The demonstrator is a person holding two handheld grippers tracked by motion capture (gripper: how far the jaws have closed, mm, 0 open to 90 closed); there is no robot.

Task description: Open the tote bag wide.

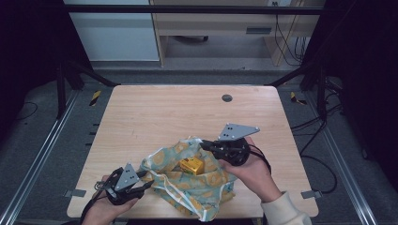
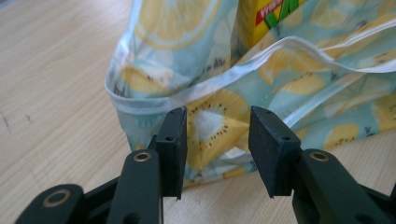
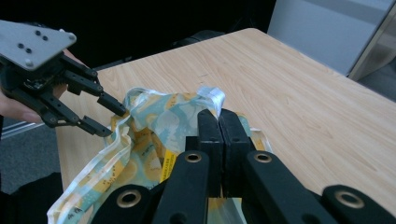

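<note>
High view first: a fruit-print bag (image 1: 192,180) lies crumpled on the wooden bench (image 1: 155,112), toward the person's edge of it, with a yellow box (image 1: 191,166) sitting in the bag's open mouth. The left tool (image 1: 146,180) is just beside the bag's left end, held low at the bench edge. In the left gripper view its jaws stand part open around a fold of the bag (image 2: 219,126) below the white hem; the left pad touches the cloth, while a gap shows at the right pad, so whether it truly grips is hard to tell. The right tool (image 1: 205,143) is above the bag's far right corner. In the right gripper view the right tool (image 3: 219,122) has its jaws closed flat together on the bag's white-edged rim (image 3: 211,95), which sticks up just past the pads, lifted off the bench (image 3: 303,93). The left tool (image 3: 109,119) shows there too, at the bag's opposite end
</note>
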